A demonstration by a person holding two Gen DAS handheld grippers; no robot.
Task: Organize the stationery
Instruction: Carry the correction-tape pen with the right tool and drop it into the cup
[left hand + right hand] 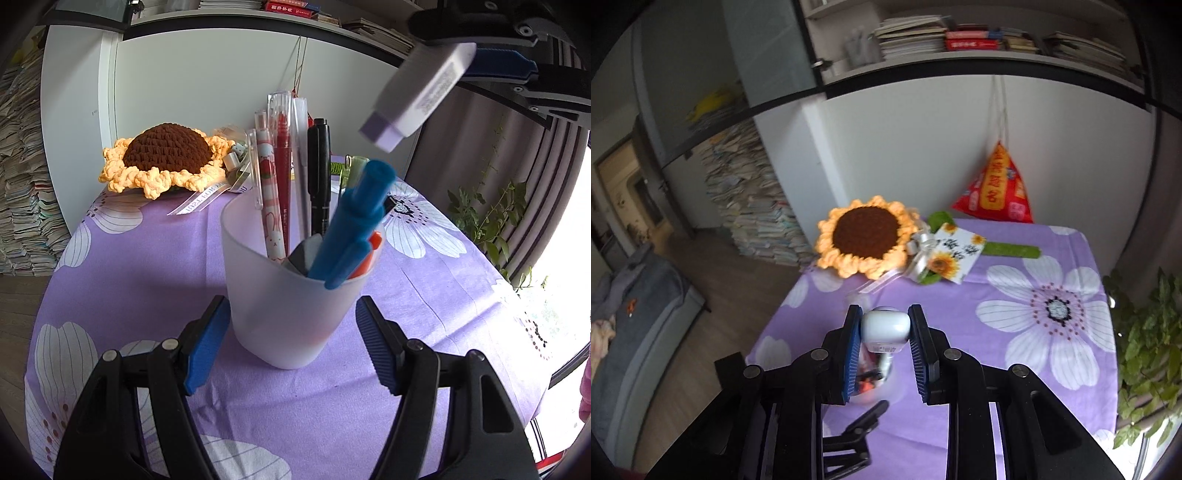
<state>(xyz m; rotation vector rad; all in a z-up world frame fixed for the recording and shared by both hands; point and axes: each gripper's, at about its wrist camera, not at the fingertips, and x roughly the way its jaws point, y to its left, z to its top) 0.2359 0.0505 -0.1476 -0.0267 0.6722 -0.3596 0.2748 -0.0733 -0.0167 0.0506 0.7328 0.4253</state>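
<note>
A frosted white pen cup stands on the purple flowered tablecloth, holding several pens and blue markers. My left gripper is open with a finger on each side of the cup's base. My right gripper is shut on a white stick with a lilac cap, held tilted, cap down, above and to the right of the cup. In the right wrist view the stick's white end sits between the pads, with the cup partly hidden below.
A crocheted sunflower with a card and ribbon lies at the table's back. A red pyramid bag hangs by the wall. Plants stand at the right, stacked books at the left.
</note>
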